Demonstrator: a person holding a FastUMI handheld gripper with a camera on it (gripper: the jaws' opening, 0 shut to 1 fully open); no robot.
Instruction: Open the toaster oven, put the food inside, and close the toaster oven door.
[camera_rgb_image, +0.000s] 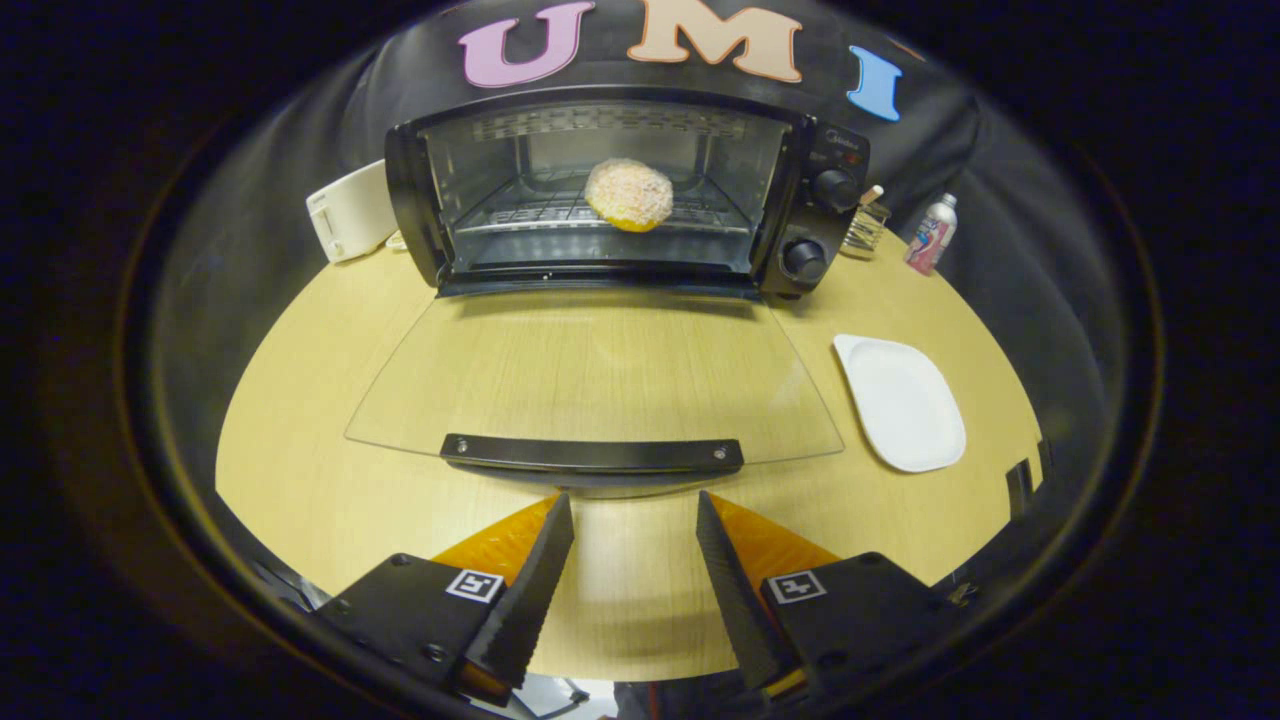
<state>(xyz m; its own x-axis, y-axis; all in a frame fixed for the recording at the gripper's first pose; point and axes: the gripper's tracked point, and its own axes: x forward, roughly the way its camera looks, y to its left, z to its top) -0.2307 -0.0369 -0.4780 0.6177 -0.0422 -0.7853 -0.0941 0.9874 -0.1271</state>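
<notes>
The sugared bun (628, 194) sits on the toaster oven (625, 195) rack at twelve o'clock; the gripper (634, 520), fingers wide and empty, faces the lowered door's handle (592, 453) to lift it shut.

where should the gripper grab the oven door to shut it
Take the dark handle bar along the free edge of the open glass door, from the front. The door lies flat, and the open gripper already faces the bar's middle.
</notes>
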